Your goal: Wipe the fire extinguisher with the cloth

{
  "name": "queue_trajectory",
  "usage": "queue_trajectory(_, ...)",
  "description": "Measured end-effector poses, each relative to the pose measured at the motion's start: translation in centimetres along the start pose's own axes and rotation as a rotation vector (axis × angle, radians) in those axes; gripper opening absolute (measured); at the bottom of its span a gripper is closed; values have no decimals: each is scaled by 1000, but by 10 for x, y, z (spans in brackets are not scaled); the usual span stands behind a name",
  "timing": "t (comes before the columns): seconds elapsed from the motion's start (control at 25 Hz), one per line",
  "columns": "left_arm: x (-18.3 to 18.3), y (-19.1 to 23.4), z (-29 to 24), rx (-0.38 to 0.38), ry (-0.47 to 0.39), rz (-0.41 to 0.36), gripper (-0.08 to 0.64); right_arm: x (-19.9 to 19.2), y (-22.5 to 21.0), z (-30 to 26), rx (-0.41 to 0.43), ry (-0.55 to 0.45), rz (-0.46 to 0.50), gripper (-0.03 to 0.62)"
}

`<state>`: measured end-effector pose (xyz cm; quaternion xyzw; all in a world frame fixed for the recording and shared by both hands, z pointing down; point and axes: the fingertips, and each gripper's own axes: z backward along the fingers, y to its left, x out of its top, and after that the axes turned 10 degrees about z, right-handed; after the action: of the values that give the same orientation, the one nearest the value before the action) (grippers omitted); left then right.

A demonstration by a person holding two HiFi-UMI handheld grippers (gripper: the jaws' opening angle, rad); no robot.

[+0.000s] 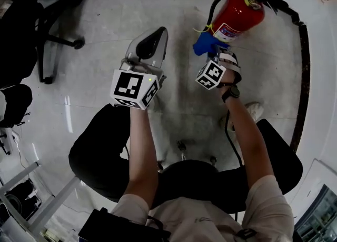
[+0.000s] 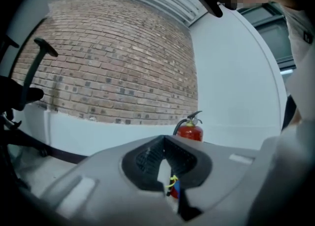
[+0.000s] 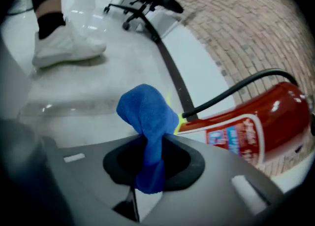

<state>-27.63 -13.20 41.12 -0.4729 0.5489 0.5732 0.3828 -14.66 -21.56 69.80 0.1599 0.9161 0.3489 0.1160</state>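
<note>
**Blue cloth held at the extinguisher, left gripper idle**

Head view: the fire extinguisher (image 1: 238, 20) stands near the far right corner of the floor (image 1: 105, 30), close to the dark band along its edge. The right gripper (image 1: 212, 52) reaches toward it with the cloth (image 1: 202, 46) bunched at its tip, right against the red body. The left gripper (image 1: 151, 41) is raised over the middle of the floor, well apart from the extinguisher. An office chair (image 1: 26, 30) stands at the left edge.

Left gripper view: the left gripper (image 2: 163, 140) has its jaw tips together with nothing between them. Beyond it the fire extinguisher (image 2: 190, 130) stands upright at the foot of a brick wall (image 2: 113, 57).

Right gripper view: the right gripper (image 3: 152, 157) is clamped on the blue cloth (image 3: 147, 114), which bulges out past the jaws. The fire extinguisher (image 3: 256, 126) is just beside it; whether the two touch cannot be told here. A white shoe (image 3: 66, 48) rests on the floor behind.
</note>
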Motion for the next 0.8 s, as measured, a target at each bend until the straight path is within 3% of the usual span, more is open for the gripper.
queue_trajectory(0.2, 23, -38, 20, -20, -40, -39, 2, 6, -63, 94, -141, -168, -249, 80)
queue_trajectory(0.4, 51, -85, 53, -34, -105, -83, 2, 2, -101, 194, -223, -346, -509, 80)
queue_trajectory(0.64, 75, -157, 97, -29, -151, -148, 2, -14, -105, 316, -276, -556, -681, 80)
queue_trajectory(0.8, 82, -213, 130, -32, -159, -181, 2, -31, -93, 387, -287, -644, -763, 80)
